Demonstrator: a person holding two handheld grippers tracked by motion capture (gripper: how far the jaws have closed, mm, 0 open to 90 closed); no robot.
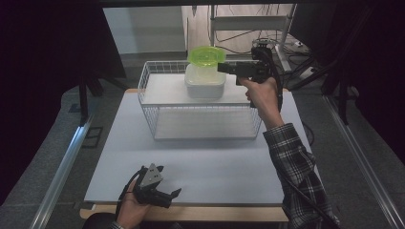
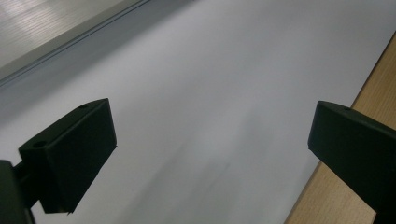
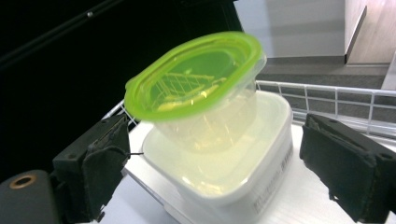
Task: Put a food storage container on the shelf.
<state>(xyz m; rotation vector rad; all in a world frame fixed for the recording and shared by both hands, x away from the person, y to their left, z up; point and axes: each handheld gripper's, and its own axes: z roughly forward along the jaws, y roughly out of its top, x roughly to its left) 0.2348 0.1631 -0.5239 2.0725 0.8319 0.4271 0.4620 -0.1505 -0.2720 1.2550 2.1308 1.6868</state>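
Left gripper (image 1: 155, 191) fingers (image 2: 70, 154) spread, empty, low over white surface (image 1: 191, 167) near front edge. Clear tub with green lid (image 1: 206, 56) sits tilted in white container (image 1: 205, 82) atop wire basket (image 1: 200, 107). Right gripper (image 1: 228, 68) fingers (image 3: 100, 172) spread, flanking white container, not pressing. Risk: tilted tub unseated; nudge from finger could tip it off basket.

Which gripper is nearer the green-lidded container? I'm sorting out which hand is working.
Right. The right gripper is level with the green-lidded container atop the white tub, jaws open beside it. The left gripper rests at the table's near edge, far away.
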